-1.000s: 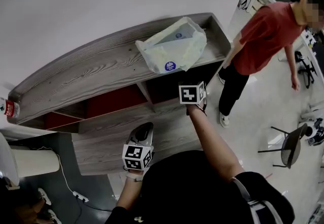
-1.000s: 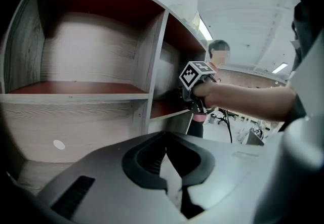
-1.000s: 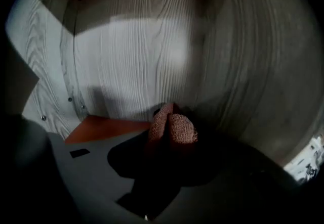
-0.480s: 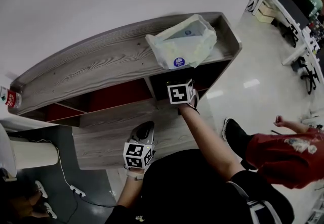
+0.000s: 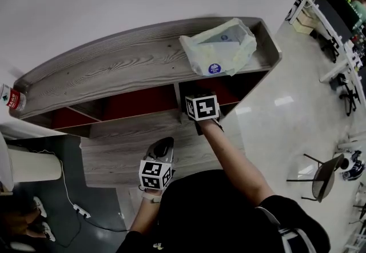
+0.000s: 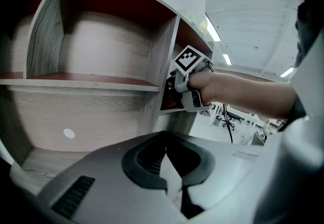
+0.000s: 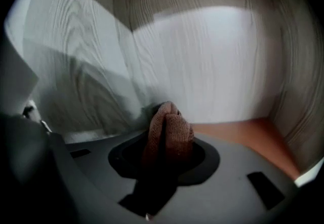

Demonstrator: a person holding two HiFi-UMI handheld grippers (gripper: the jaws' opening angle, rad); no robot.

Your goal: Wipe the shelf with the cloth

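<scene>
Plastic bag (image 5: 219, 52), bottle (image 5: 11, 99) and chair (image 5: 323, 169) lie well apart.

TEXT none legible | plastic bag (image 5: 220, 46) on shelf (image 5: 114, 69) top: round blue sticker (image 5: 214, 67), print too small | bottle (image 5: 11, 99) at shelf's left end: red label, unreadable | right marker cube (image 5: 202, 107), left marker cube (image 5: 155, 174): black-and-white square codes, no letters

Rust-brown knitted cloth (image 7: 167, 132) held inside a grey wood-grain shelf (image 5: 114, 69).
The cloth is bunched into an upright fold between the closing jaws of the right tool (image 7: 163, 160). It sits in the shelf's upper right compartment, near the corner where the pale back panel meets a side wall. The shelf is long, with open compartments and red-brown inner boards.
</scene>
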